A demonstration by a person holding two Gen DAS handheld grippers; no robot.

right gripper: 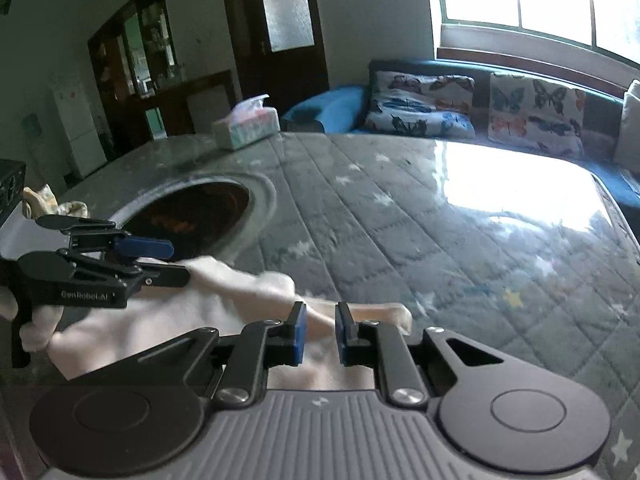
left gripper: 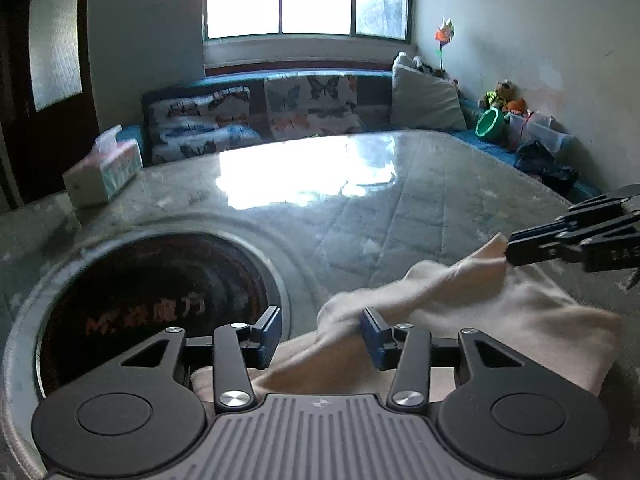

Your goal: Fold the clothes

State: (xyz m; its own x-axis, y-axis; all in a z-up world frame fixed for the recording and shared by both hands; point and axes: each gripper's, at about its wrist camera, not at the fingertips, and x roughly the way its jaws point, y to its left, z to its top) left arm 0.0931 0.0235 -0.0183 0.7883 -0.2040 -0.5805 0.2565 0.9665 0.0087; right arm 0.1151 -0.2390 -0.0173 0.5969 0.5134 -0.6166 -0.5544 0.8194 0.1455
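A cream-white garment (left gripper: pixel 500 312) lies on the quilted grey table cover (left gripper: pixel 400 208), bunched and partly lifted. My left gripper (left gripper: pixel 320 338) is open, its blue pads either side of a raised fold at the garment's near edge. My right gripper (left gripper: pixel 510 250) comes in from the right of the left wrist view, closed on a pinched corner of the cloth. In the right wrist view the right gripper (right gripper: pixel 322 330) has narrow-set jaws with a fold of the garment (right gripper: pixel 224 312) between them, and the left gripper (right gripper: pixel 178 260) sits at the left over the cloth.
A round dark recess (left gripper: pixel 156 300) with a grey rim is sunk into the table left of the garment. A tissue box (left gripper: pixel 104 172) stands at the far left. A sofa with butterfly cushions (left gripper: pixel 312 104) runs behind the table. Toys and bags (left gripper: pixel 520 120) lie at the far right.
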